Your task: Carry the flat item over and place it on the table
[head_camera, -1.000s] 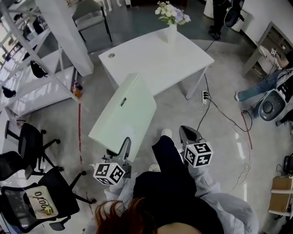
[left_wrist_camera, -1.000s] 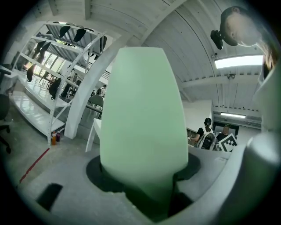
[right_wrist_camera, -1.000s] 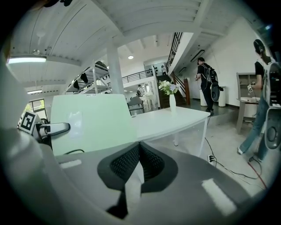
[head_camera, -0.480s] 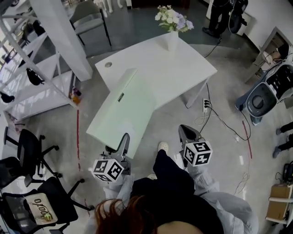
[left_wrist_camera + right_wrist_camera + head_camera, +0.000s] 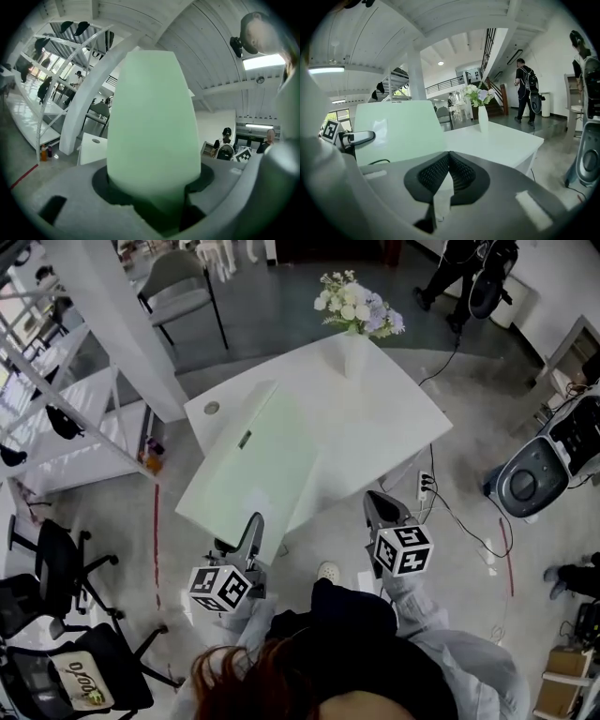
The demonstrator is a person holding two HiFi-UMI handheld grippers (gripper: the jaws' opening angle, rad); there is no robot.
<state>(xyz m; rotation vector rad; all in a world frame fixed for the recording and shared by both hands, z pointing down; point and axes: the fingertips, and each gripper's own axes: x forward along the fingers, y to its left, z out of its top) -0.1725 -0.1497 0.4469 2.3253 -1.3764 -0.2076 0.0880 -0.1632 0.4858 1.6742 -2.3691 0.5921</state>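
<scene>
Beneath everything we see the grey polished floor (image 5: 469, 587), and on it the white counter (image 5: 384, 418), set at an angle to us with one corner toward the right

Next in size is the flat panel (image 5: 253, 465), a pale mint-green rectangular board with a smooth matte face and rounded corners. Its long axis runs away from us, from the near edge by our left side up toward the counter's far left, leaning a little to the right. The far part lies over the near-left portion of the counter, while the near end juts out past the counter's edge above the floor. We cannot tell whether it touches the counter top. In the left gripper view the panel (image 5: 152, 122) rises straight out along the tool's line and fills the middle of the view

The left tool (image 5: 251, 532) pinches the panel's near edge, its jaws clamped on the board. The right tool (image 5: 380, 512) hangs just beside the panel's right near corner, apart from it, its ribbed pads pressed together on nothing

At the far corner of the counter a white vase (image 5: 354, 351) stands upright and holds a bunch of pale flowers (image 5: 356, 304)

A small dark mark (image 5: 246, 439) sits on the panel's upper face, and a round cable hole (image 5: 212, 409) lies in the counter just left of the panel
</scene>
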